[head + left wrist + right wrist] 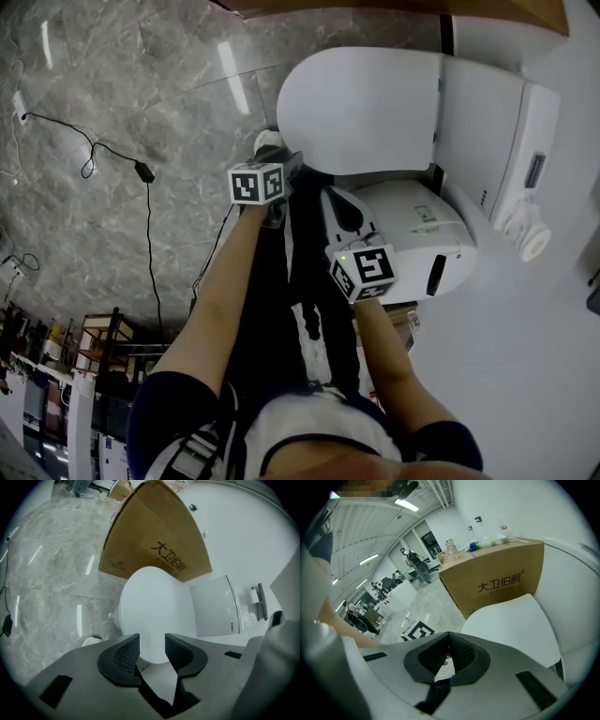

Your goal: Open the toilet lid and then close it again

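Nearest to us:

- Left gripper [152, 641]: dark grey. Its jaws stand apart with nothing between the pads. It is aimed down at the front edge of the toilet lid [154, 606], which shows white through the gap, and we see no contact with it.
- Right gripper [449, 638]: white body. Its jaws are closed tip to tip and hold nothing. It is raised beside the left one, to the right of it in the head view.

Next out:

- Toilet lid [361, 108]: white and oval, lying flat down on the bowl. It sits just ahead of both grippers and fills the lower right of the right gripper view [511, 620].
- Tank [478, 122]: white, directly behind the lid, with a row of small dark marks on its side.
- A white roll [527, 232] beside the tank, possibly toilet paper. The view is too small for us to be sure.

Farther:

- Cardboard box [154, 541]: brown with dark print on its face, standing behind the toilet, with small items on top [487, 542].
- Floor [112, 94]: grey marbled tile and glossy, with a black cable [147, 225] trailing across it, well apart from the toilet.
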The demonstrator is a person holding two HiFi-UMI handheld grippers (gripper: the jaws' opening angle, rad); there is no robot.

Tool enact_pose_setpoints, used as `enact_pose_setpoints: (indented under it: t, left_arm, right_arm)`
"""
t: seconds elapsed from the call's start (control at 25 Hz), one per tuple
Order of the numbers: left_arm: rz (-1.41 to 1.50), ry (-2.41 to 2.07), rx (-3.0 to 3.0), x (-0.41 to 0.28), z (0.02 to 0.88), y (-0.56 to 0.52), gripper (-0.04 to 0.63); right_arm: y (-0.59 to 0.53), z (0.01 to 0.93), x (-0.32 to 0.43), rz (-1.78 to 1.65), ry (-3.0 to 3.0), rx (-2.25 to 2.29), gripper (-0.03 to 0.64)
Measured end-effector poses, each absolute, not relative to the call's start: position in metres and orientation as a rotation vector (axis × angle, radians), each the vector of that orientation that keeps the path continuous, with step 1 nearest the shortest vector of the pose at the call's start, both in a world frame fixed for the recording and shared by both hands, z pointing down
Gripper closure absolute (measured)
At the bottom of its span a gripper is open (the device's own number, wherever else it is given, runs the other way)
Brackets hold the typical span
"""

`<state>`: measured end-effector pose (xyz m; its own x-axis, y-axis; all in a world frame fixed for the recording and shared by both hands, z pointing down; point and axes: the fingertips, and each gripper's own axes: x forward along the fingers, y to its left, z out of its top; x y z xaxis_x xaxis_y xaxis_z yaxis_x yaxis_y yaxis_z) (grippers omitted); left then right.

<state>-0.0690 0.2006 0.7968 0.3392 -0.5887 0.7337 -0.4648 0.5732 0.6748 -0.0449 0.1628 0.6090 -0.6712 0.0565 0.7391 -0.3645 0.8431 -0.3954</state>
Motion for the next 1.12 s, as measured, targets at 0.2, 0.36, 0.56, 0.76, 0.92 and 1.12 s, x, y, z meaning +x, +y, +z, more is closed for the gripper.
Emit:
enact_pose_setpoints:
  t: [0.2,0.36,0.56,0.76,0.92,1.12]
  left_arm:
    - [-0.118,-1.249,0.968,-0.064,0.819,0.204,0.425]
    - [-0.129,-1.234,0.935,-0.064,0.83,0.206,0.425]
    - [-0.149,-1.213,0.915,-0.064,0.842,0.207,0.425]
    - [-0.103,-1.204,0.928,-0.065,0.852,0.206,0.422]
    - [-0.06,-1.197,0.942,-0.068,0.857,0.203,0.42]
    - [0.025,-1.24,0.953,-0.073,0.858,0.211,0.514]
  right_arm:
    - [0.163,0.617,-0.043,0.698,-2.202,0.234,0.607]
    - [0.162,0.622,-0.044,0.712,-2.195,0.24,0.607]
    - [0.159,0.627,-0.044,0.725,-2.192,0.251,0.607]
    - [0.155,0.632,-0.041,0.735,-2.186,0.257,0.607]
    - [0.156,0.633,-0.041,0.74,-2.182,0.253,0.607]
    - [0.154,0.633,-0.04,0.745,-2.182,0.25,0.607]
